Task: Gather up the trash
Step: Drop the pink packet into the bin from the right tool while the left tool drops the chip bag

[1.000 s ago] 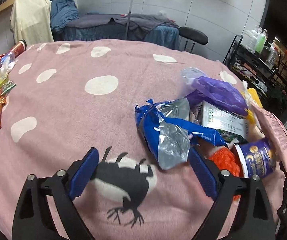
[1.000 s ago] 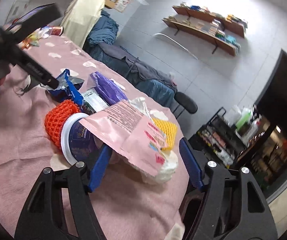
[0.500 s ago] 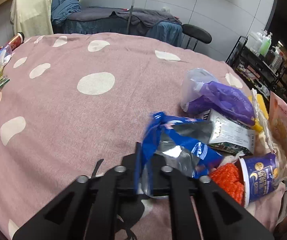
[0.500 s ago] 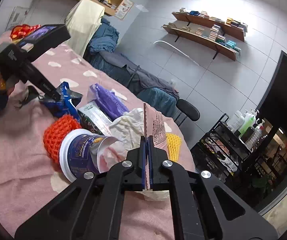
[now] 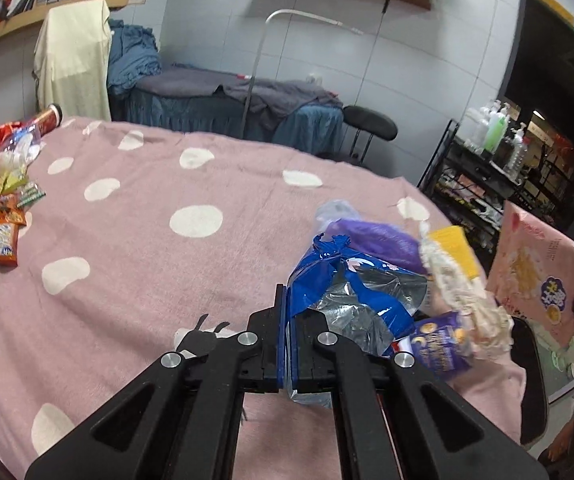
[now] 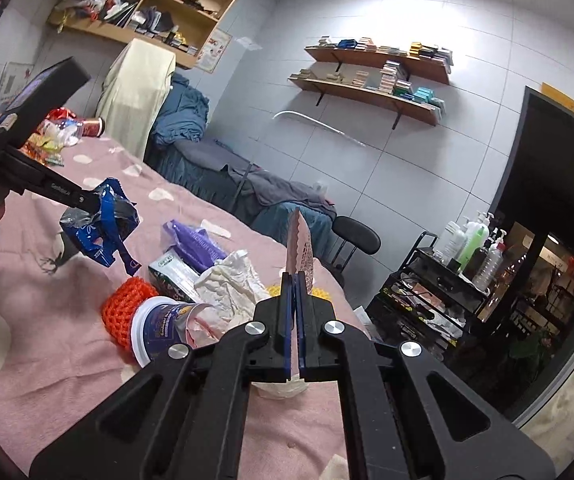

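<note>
wrist fisheyes, close, sharing trash pile (image 5: pixel 427 280)

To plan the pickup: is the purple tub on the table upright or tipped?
Tipped. The purple tub lies on its side on the pink cloth, its white rim facing sideways, beside the orange net.

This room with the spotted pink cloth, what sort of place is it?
Probably a massage or beauty treatment room: a draped treatment bed by the tiled wall, a black trolley of pump bottles, and wall shelves of small boxes.

Black tongs (image 5: pixel 286 340), blue pads (image 6: pixel 287 320), silver screws, white lettering on arm.
</note>
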Motion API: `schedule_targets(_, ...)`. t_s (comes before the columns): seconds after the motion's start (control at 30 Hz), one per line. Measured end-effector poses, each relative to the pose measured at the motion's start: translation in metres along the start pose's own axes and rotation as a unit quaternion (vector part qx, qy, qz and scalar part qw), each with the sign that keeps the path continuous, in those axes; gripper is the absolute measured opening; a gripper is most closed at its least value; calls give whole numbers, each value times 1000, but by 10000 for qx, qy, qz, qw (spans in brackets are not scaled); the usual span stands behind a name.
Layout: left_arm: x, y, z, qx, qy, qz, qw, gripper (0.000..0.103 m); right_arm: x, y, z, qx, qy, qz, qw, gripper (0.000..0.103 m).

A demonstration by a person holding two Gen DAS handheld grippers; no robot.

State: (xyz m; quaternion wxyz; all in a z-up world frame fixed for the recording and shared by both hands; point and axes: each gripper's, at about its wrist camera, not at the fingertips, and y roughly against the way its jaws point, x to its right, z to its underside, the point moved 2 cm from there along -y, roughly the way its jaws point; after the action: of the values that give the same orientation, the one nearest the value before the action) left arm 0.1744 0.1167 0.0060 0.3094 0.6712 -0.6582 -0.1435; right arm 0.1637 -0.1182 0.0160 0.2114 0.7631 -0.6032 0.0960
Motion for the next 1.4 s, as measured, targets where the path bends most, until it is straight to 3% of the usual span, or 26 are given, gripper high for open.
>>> schedule_targets(0.23, 33, 31, 0, 300, -302, 356, 9985, 2, 22, 25, -1, 106, -342, 145, 9993, 3)
schedule_targets(0.5, 88, 35, 11, 250, -700, 971, 9925, 2, 62, 48, 16, -10, -740, 606, 9954, 3)
schedule_targets(0.63, 118, 29, 19, 131, -904, 1274, 9876, 2, 94, 56, 36, -280, -1067, 907, 9898, 3)
schedule_targets(0.8, 157, 21, 32, -13, -1172, 1605, 9801, 2, 141, 51, 81, -903, -1903, 1089, 9715, 3)
schedule_targets(1.0, 194, 8, 47, -261, -1435, 1856, 9717, 2, 178, 29, 149, -1866, -2759, 1095, 9365, 3)
schedule_targets(1.13, 213, 1, 57, -410, -1567, 1954, 9672, 2, 181, 16, 181, -2310, -2985, 1019, 9204, 3)
schedule_targets(1.33, 235, -11, 71, -639, -1763, 2075, 9601, 2, 175, -3, 216, -2776, -3091, 866, 9055, 4)
schedule_targets(1.4, 241, -15, 76, -709, -1838, 2099, 9577, 2, 175, -5, 221, -2844, -3082, 889, 9035, 11)
